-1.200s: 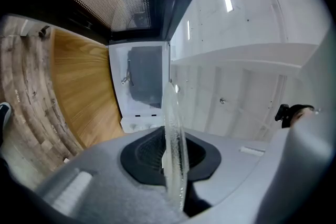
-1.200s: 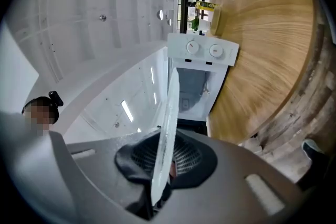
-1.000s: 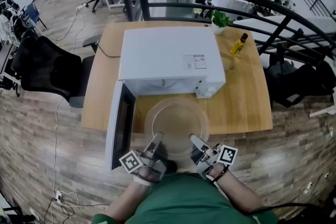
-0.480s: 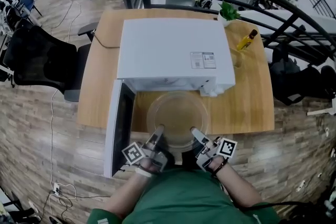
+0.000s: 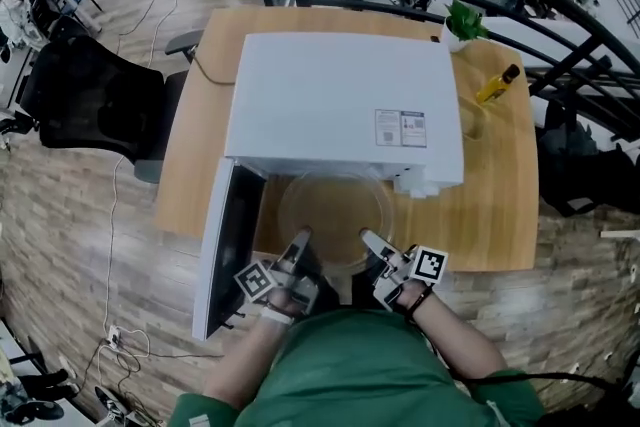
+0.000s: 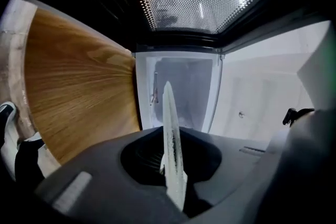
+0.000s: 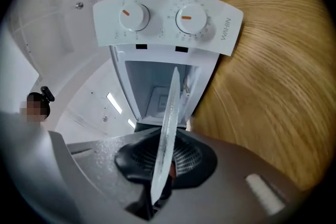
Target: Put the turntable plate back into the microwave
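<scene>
While jaws pinch it, round clear glass plate

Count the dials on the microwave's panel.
2. Both show in the right gripper view, side by side on the white panel: one dial at picture left, the other at picture right. None looks hidden.

Round clear glass turntable plate – held level, far rim at cavity mouth of white box microwave on wooden worktop – door swung open leftward.
</scene>
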Available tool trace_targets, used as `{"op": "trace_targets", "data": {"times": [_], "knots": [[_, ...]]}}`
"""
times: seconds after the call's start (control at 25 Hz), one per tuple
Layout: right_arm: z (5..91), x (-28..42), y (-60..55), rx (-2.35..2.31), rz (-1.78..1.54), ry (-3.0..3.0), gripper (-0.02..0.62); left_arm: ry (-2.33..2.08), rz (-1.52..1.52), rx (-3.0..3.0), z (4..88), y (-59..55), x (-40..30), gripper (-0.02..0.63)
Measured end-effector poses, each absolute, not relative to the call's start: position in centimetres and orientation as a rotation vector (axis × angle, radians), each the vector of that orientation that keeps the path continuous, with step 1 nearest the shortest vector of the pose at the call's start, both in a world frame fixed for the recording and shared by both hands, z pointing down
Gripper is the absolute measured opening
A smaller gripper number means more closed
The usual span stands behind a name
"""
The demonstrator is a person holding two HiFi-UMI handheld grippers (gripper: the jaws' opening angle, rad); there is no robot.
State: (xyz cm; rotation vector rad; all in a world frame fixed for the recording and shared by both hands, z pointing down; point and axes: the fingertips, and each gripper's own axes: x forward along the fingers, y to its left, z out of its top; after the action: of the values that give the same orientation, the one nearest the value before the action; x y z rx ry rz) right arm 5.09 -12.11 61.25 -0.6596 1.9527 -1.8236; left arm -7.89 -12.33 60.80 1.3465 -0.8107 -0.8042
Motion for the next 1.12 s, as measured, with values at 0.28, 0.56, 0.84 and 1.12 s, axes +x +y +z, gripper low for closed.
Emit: {"op": "trace_targets", "data": {"times": [0.28, 0.56, 0.84, 1.12], "knots": [[62.6, 4.9, -15.0, -0.626, -1.846, 1.995, 0.043, -0.853, -0.833, 1.330, 61.9, -14.8, -8.0, 0.035], [64.0, 4.2, -17.2, -0.611, -1.870, 2.006, 0.043, -0.890, -0.851, 1.316, 63.3, -16.6, -8.8, 0.035], [65.1, 3.5, -18.8, -0.624, -1.882, 2.011, 0.043, -0.915, -0.864, 1.294, 64.5, -18.1, -9.4, 0.035], [66.1, 3.1, -19.8, -0.658, -1.913, 1.993, 0.043, -0.933, -0.859, 1.288, 65.2, -19.2, -9.7, 0.035]]}}
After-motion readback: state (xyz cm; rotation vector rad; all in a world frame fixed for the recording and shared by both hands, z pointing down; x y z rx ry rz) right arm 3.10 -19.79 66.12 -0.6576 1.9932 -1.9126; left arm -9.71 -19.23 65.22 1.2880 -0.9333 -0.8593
